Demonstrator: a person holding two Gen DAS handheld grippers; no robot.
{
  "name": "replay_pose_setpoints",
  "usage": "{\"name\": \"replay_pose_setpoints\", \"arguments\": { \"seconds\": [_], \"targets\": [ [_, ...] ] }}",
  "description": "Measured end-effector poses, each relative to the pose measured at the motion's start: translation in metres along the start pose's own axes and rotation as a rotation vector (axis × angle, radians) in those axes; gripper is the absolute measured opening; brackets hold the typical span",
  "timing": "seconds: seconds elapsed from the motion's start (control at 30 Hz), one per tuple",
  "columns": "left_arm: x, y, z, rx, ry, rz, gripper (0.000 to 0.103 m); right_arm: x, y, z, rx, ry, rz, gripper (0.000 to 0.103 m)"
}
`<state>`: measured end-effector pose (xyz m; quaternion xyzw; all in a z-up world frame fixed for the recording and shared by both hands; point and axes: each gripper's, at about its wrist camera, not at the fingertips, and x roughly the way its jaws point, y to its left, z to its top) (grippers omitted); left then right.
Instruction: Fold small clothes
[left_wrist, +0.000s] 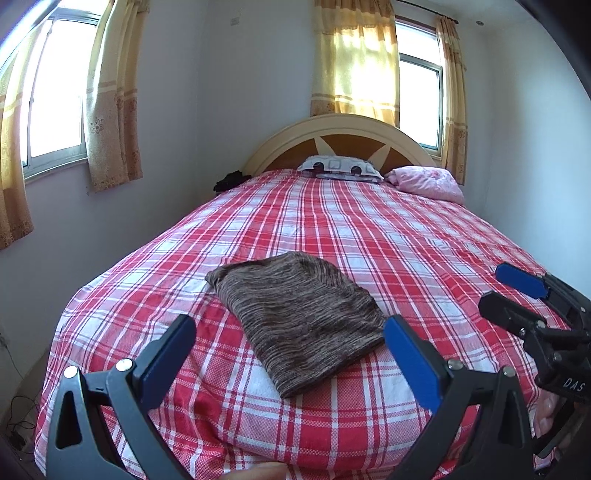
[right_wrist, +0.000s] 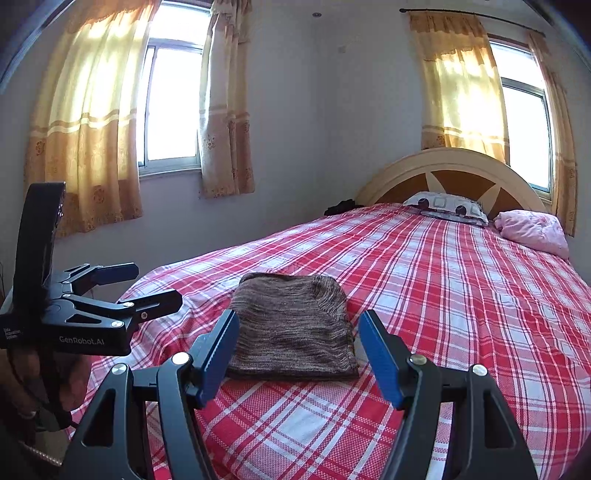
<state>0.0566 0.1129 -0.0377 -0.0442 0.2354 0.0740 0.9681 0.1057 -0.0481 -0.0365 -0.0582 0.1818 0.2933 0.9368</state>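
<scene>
A red plaid bedspread (left_wrist: 332, 229) covered the bed; a patterned pillow (left_wrist: 341, 166) and pink bedding (left_wrist: 428, 181) lay before the arched headboard (left_wrist: 343, 129), between yellow-curtained windows (right_wrist: 170, 103).

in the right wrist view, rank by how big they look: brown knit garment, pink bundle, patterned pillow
1. brown knit garment, clearly largest, though it lies nearest the camera.
2-3. pink bundle and patterned pillow look about alike; both lie far off by the headboard, so no ranking.

Folded garment (left_wrist: 299, 321): brown marled knit, matt. Bedspread (left_wrist: 332, 221): woven check cloth. Headboard (left_wrist: 343, 129): glossy painted wood.
</scene>
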Motion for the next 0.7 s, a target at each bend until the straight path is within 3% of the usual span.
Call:
{"name": "replay_pose_setpoints", "arguments": {
  "seconds": [0.7],
  "targets": [
    [0.016, 0.009, -0.005, -0.009, 0.021, 0.016, 0.103, 0.011, -0.002, -0.01, 0.006, 0.049, 0.017, 0.068]
  ]
}}
